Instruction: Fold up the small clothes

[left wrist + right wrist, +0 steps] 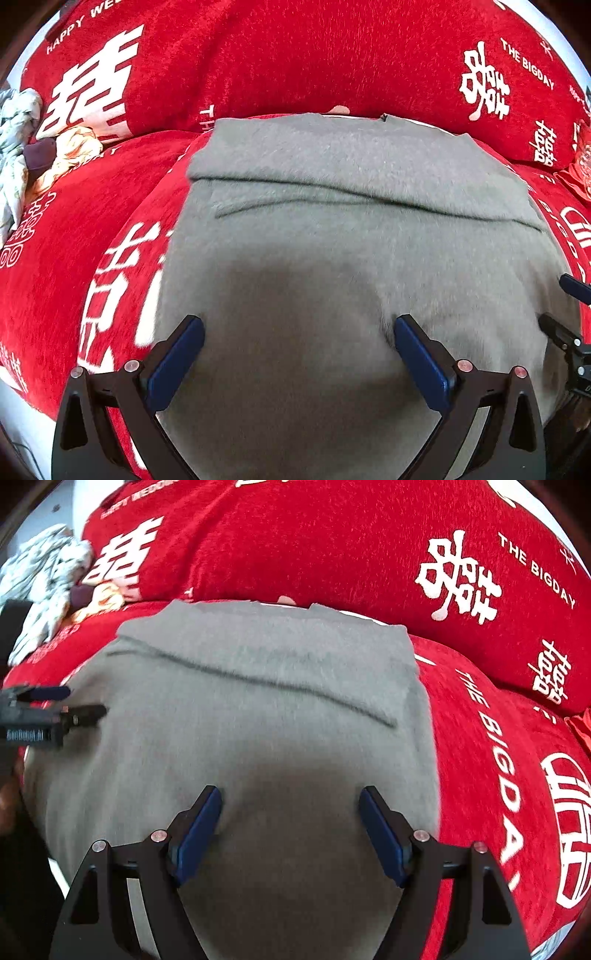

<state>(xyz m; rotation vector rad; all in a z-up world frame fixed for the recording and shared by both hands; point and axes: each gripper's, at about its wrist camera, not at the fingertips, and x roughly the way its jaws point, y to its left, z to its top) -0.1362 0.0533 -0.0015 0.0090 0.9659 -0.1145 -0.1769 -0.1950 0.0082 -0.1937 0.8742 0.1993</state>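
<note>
A grey fuzzy garment (332, 229) lies flat on the red cover, with its far part folded back over itself along a crosswise edge. It also fills the middle of the right wrist view (240, 709). My left gripper (299, 328) is open and empty, low over the near left part of the garment. My right gripper (290, 801) is open and empty, low over the near right part. Each gripper shows at the edge of the other's view: the right gripper (570, 314) and the left gripper (70, 703).
The red cover (74, 280) with white characters drapes a sofa seat and back cushions (332, 546). A pile of crumpled clothes (22, 147) lies at the far left, also in the right wrist view (44, 579). A red item (580, 166) sits at the right edge.
</note>
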